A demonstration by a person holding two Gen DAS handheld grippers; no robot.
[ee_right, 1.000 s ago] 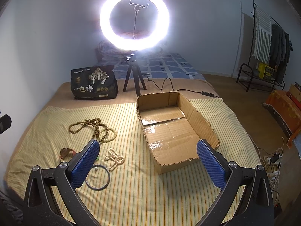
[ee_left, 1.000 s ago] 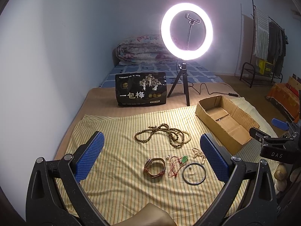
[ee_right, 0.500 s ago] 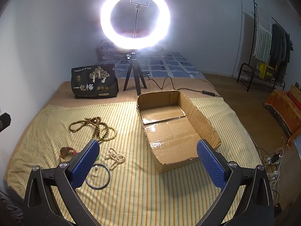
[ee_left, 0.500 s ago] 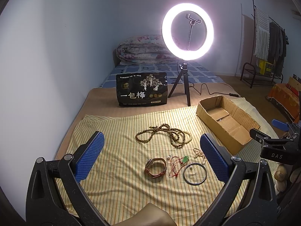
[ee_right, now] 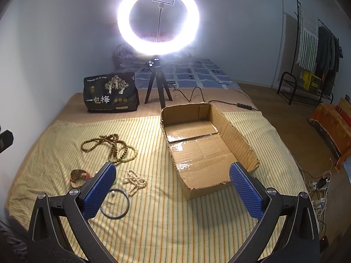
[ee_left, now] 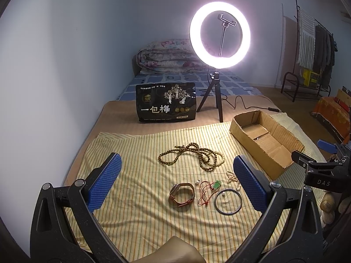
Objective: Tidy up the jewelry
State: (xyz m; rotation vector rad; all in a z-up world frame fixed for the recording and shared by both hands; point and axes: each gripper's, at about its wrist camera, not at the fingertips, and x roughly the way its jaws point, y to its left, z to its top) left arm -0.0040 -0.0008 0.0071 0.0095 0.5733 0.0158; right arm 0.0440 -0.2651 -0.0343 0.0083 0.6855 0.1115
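Note:
Jewelry lies on a yellow striped cloth (ee_left: 136,214): a long brown bead necklace (ee_left: 190,154) (ee_right: 109,145), a brown-strapped watch (ee_left: 182,194), a red cord with a green pendant (ee_left: 210,189), a dark bangle (ee_left: 228,201) (ee_right: 116,203) and a small pearl strand (ee_right: 135,180). An empty cardboard box (ee_left: 265,140) (ee_right: 206,144) sits to the right. My left gripper (ee_left: 175,183) hovers open above the watch and cord. My right gripper (ee_right: 173,188) is open near the box's front left corner, holding nothing.
A lit ring light on a tripod (ee_left: 219,37) (ee_right: 158,19) and a black printed bag (ee_left: 165,103) stand behind the cloth. A folded quilt (ee_left: 166,58) lies further back. A clothes rack (ee_right: 311,50) and floor cables (ee_right: 320,186) are at the right.
Both views have shifted only slightly; the jewelry and the box lie where they were, and both grippers stay open.

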